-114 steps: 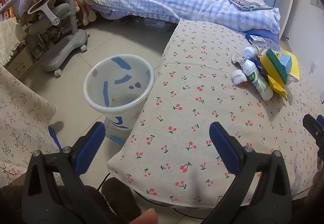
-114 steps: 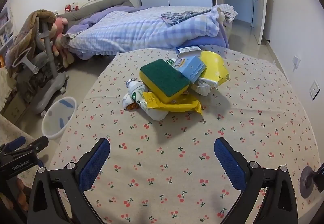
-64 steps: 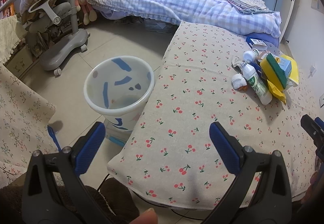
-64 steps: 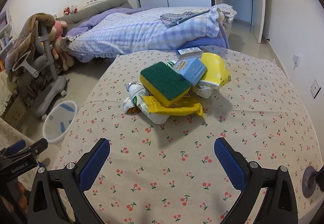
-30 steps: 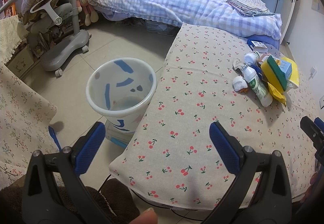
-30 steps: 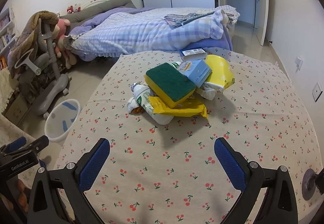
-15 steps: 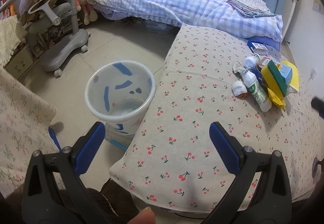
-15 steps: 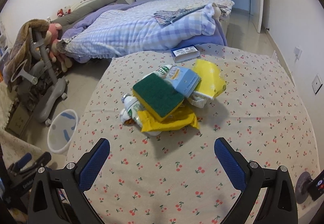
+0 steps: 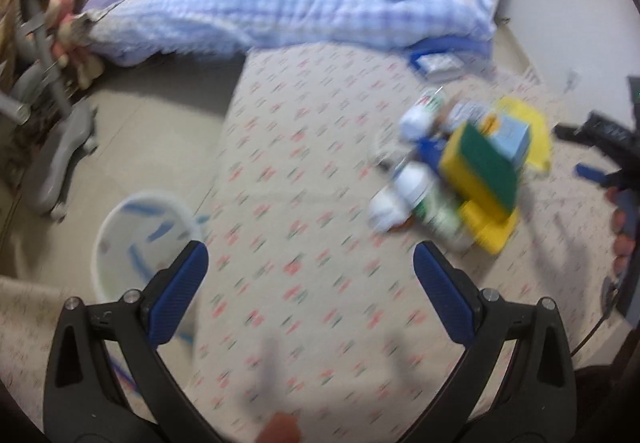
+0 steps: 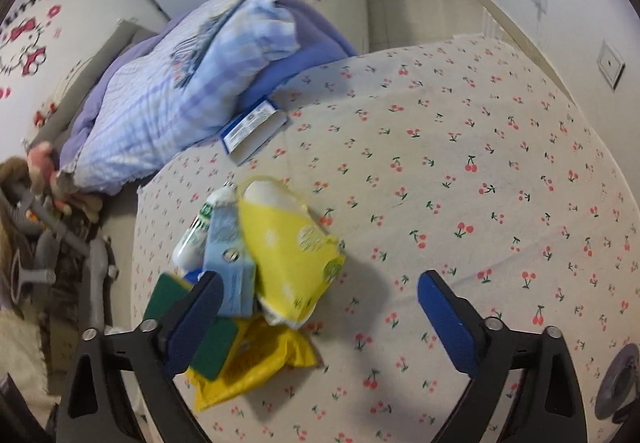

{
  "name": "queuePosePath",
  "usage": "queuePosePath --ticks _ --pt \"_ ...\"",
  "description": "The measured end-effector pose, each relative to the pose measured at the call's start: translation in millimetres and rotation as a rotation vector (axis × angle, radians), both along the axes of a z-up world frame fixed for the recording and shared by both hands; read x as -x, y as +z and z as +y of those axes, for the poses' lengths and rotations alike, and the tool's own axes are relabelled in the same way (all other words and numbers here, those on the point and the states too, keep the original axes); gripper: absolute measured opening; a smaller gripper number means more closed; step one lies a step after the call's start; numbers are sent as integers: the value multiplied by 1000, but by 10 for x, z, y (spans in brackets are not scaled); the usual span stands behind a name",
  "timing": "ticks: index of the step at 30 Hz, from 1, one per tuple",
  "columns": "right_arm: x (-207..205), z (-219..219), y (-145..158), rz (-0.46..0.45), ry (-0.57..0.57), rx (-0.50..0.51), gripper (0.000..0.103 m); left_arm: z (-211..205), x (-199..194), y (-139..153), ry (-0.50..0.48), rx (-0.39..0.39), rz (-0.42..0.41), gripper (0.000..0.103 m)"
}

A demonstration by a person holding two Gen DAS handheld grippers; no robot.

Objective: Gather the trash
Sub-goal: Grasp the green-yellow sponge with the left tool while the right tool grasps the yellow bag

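I am bringing the right claw (image 10: 318,289) in over the heap of trash; no item is gathered yet, so I judge the reach to the first pick to be the step in hand. Its jaws are standing wide and are closing slightly, with nothing pressed between the pads.

The yellow patterned paper cup (image 10: 292,247) is lying on its side just ahead of that claw, toward its left finger, on the cherry-print cloth of the bench (image 10: 480,163). The pale blue carton (image 10: 230,263) is lying against the cup and right beside the left finger; the green-and-yellow scouring sponge (image 10: 208,339) and the crumpled yellow wrapper (image 10: 256,359) are partly under that finger.

The left claw (image 9: 308,275) is hanging wide open and empty, well short of the heap, with the white plastic bin with blue marks (image 9: 140,239) on the floor beyond its left finger.

Next, I judge, the right claw needs shifting left to centre the cup between the jaws.
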State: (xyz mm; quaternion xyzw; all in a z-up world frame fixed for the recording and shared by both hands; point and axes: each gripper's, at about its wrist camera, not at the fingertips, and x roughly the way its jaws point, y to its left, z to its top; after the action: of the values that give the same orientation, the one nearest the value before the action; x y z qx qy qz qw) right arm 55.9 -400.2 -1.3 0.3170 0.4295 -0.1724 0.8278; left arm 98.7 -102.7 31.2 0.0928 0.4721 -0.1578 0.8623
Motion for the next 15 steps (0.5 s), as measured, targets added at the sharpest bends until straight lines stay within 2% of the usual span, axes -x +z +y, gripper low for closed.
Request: queuePosePath --ticks 5,11,14,15 --pt "-60 -169 -90 -9 -33 -60 90 -404 -127 -21 -86 56 16 101" --pt "-73 -245 -89 -18 -20 -61 90 -779 -399 -294 -115 216 172 78" --pt "-39 -322 -77 -40 -29 -64 90 -921 -485 -416 -106 288 211 73" --pt "-38 -340 -78 -47 -27 -68 90 -958 -501 -435 -103 298 217 66"
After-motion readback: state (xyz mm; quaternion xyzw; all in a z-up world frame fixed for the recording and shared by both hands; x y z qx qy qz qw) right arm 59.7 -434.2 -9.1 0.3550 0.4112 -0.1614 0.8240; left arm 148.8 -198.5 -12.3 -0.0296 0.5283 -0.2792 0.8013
